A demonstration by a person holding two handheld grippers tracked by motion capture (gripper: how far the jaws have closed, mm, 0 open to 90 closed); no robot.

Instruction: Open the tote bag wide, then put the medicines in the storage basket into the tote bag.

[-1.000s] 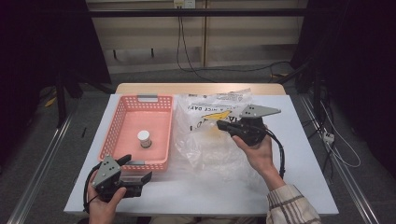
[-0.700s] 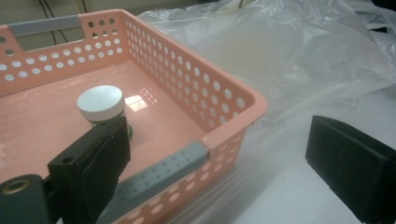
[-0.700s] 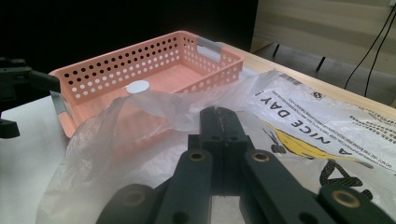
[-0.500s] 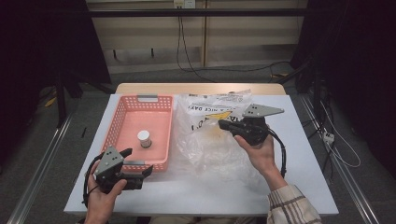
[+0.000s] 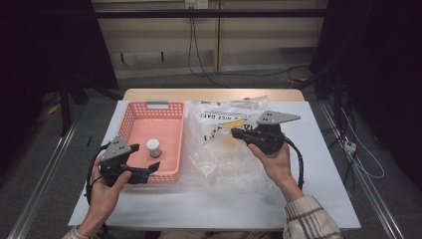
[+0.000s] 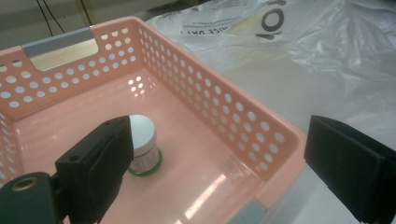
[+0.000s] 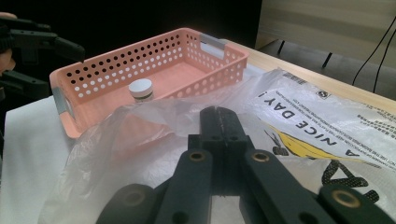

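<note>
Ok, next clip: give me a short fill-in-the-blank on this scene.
1. The small white-lidded jar stands inside the pink ____.
2. The left tool hovers at the basket with its jaws ____.
3. The right tool is shut on the clear plastic ____.

Missing words: basket; open; bag

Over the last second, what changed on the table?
The left gripper moved up-table from the near edge to the pink basket's near rim, jaws open and empty. The right gripper stayed shut on the plastic bag; the small jar sits unmoved in the basket.
</note>
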